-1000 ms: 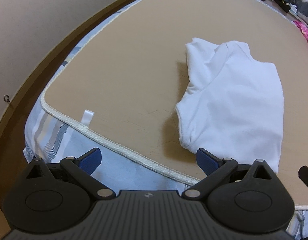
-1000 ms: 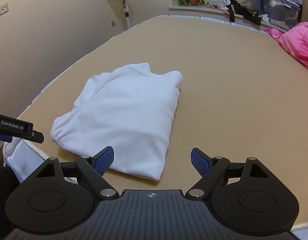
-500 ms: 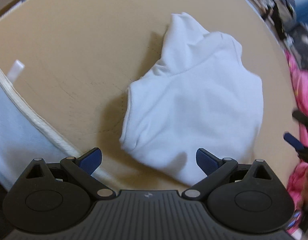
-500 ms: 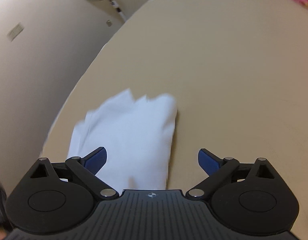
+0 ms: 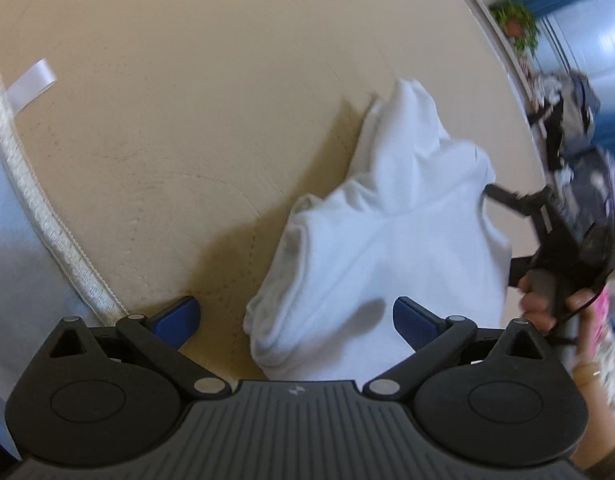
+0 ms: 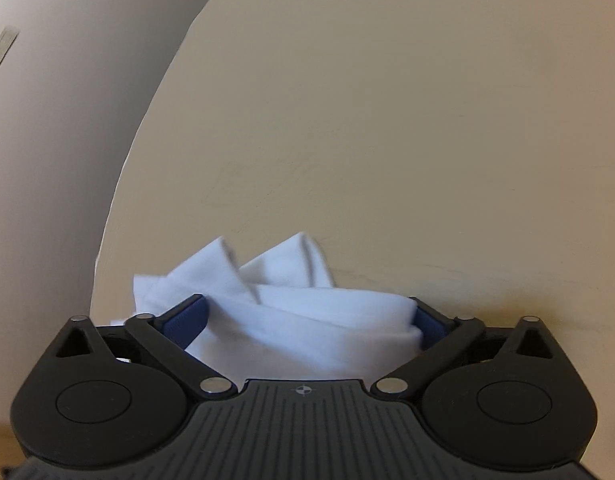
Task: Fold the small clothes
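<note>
Tan mat (image 5: 211,92) fills both views, edged by a white corded border (image 5: 39,216) with one ribbon tab (image 5: 30,83) near it, and one folded white garment (image 5: 383,252) lies on it toward the near edge. Over the garment's near-left corner the left gripper (image 5: 294,322) hovers with jaws spread wide, one blue pad above the mat and the other above cloth, gripping nothing. On the garment's far side the right gripper (image 6: 310,320) has its jaws open too, a thick folded edge of the garment (image 6: 299,320) bunched between the pads — touching them, it seems, though blur makes that hard to confirm. The likely trouble is layers: if either claw closes on only the top ply, or on the whole stack unevenly, the fold could slide apart or drag askew on the smooth mat. Count — one garment, two grippers, four blue pads, one tab; a plant (image 5: 515,20) and a dark clothes heap (image 5: 575,168) sit blurred beyond.
</note>
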Demonstrator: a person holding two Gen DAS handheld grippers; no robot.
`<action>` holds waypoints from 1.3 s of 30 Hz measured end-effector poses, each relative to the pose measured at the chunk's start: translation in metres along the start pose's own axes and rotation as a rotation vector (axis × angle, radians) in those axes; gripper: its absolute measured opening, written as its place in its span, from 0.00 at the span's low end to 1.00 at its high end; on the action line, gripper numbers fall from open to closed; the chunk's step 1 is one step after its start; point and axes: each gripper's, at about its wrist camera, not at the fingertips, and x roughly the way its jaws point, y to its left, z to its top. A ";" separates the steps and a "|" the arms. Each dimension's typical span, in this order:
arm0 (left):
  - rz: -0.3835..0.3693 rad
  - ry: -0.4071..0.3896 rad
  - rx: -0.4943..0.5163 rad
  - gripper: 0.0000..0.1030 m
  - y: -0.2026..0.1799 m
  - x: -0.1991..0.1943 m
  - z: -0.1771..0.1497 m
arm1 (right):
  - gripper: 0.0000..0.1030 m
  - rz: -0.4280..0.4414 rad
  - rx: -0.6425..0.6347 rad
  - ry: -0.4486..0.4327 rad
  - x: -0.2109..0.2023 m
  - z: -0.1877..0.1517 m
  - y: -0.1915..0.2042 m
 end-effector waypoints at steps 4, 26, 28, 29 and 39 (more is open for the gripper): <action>0.010 -0.011 0.015 0.30 -0.004 -0.004 0.007 | 0.63 0.074 -0.149 0.037 0.006 -0.009 0.012; 0.226 0.123 1.117 0.08 -0.304 0.124 0.059 | 0.21 -0.003 0.888 -0.703 -0.104 -0.354 -0.039; 0.269 0.098 1.128 0.08 -0.304 0.126 0.052 | 0.22 -0.030 0.832 -0.696 -0.107 -0.348 -0.038; 0.285 0.088 1.122 0.08 -0.300 0.124 0.055 | 0.22 -0.020 0.826 -0.691 -0.110 -0.344 -0.042; 0.528 -0.025 0.917 0.26 -0.224 0.099 0.134 | 0.53 -0.285 0.633 -0.726 -0.151 -0.341 -0.034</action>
